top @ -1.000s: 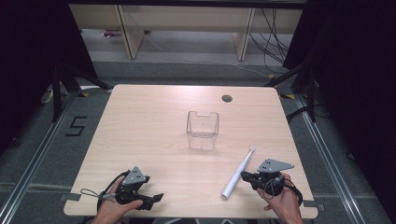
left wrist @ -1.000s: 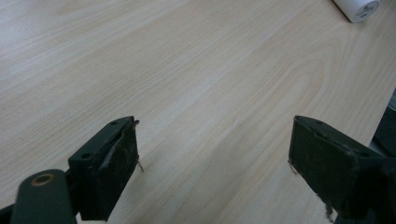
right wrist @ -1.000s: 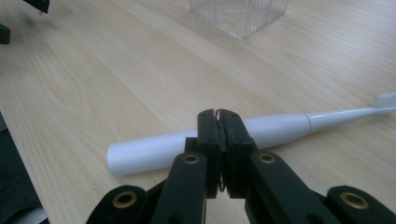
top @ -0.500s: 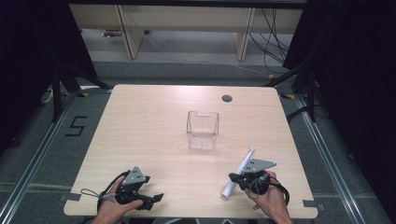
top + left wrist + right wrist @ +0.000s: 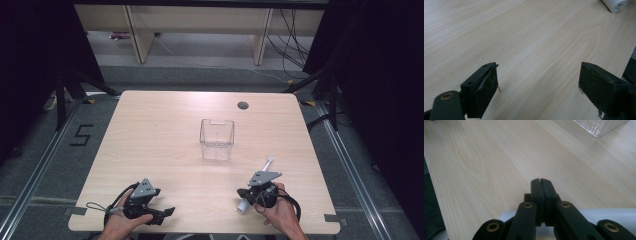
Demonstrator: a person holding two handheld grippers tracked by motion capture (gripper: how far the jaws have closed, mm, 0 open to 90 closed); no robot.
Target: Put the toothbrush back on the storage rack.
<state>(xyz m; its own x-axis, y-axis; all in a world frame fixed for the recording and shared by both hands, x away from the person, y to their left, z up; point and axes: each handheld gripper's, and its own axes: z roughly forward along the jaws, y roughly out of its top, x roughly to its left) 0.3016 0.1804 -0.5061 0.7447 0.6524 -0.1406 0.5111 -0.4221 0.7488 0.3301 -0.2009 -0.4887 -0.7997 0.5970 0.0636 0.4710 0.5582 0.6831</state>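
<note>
A white cylindrical tube [image 5: 243, 205] with a thin tip lies slanted on the table's right front; it also shows as a white tube [image 5: 604, 216] beneath my right gripper and as a white tube end [image 5: 615, 3] far off in the left gripper view. My right gripper [image 5: 243, 192] hovers across the tube's lower half. In its own view the right gripper [image 5: 541, 181] has its jaws pressed together with nothing between them. My left gripper [image 5: 167, 212] rests at the front left, and the left gripper [image 5: 539, 85] stands wide open over bare wood. A clear plastic box [image 5: 217, 139] stands mid-table.
The wooden table [image 5: 160, 135] has a round cable hole [image 5: 243, 105] at the back right. The clear box corner [image 5: 601, 126] shows at the top right of the right gripper view. The table's front edge runs close beneath both hands.
My right gripper has moved left, from right of the white tube to directly over it. The tube and the left gripper have stayed put.
</note>
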